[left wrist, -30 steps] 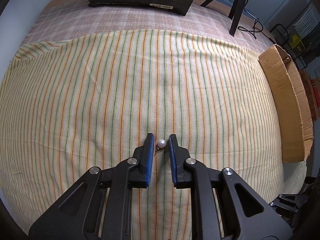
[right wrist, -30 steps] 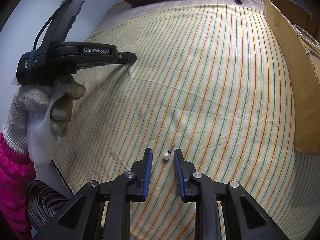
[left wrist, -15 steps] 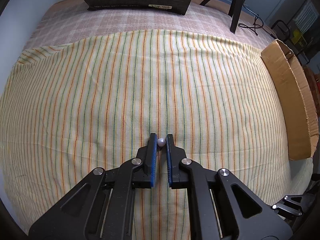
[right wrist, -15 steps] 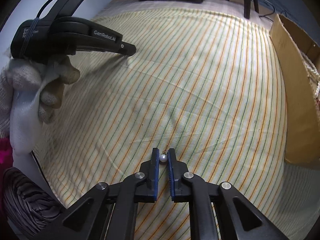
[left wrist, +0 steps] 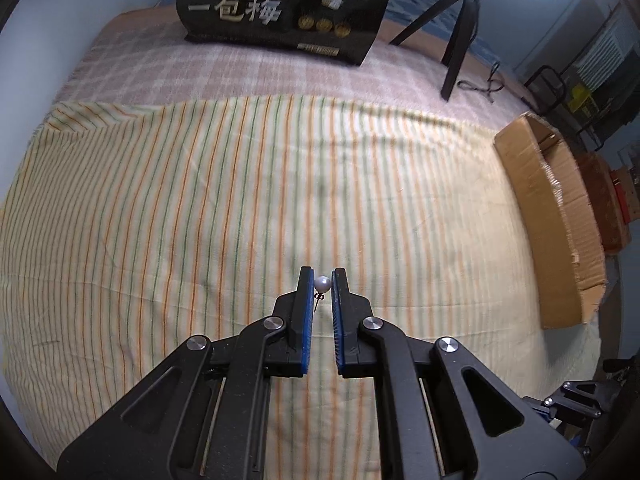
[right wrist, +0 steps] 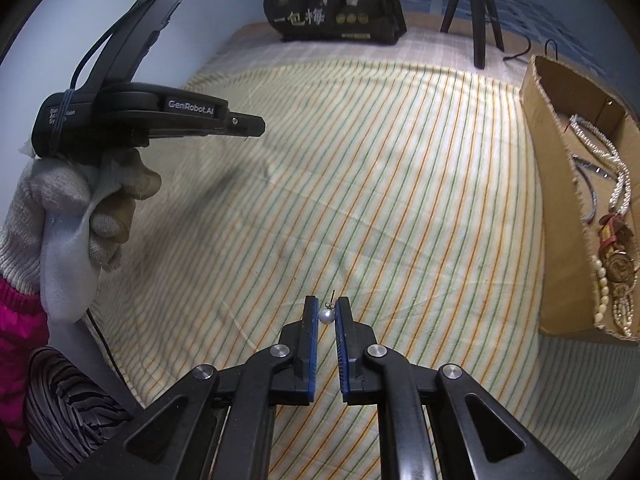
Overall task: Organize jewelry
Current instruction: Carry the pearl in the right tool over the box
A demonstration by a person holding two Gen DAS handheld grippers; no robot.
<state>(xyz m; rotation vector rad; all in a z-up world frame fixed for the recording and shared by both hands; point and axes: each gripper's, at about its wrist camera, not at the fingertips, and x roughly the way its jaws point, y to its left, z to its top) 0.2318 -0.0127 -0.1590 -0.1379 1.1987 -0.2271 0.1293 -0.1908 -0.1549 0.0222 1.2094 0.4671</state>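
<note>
A yellow cloth with orange and green stripes (left wrist: 200, 208) covers the bed. At its right edge stands an open brown cardboard box (right wrist: 560, 208) holding bead necklaces (right wrist: 612, 280). Above the cloth, the left gripper (left wrist: 322, 276) has its jaws pinching a small white pearl earring (left wrist: 322, 284); the right gripper (right wrist: 327, 307) pinches another pearl earring (right wrist: 326, 317).

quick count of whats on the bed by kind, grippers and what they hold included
grippers: 2, left gripper and right gripper
pearl earrings: 2, one pinched in the left gripper, one in the right gripper
cardboard box holding necklaces: 1
black printed bag: 1
tripod: 1
striped cloth: 1
total: 8
</note>
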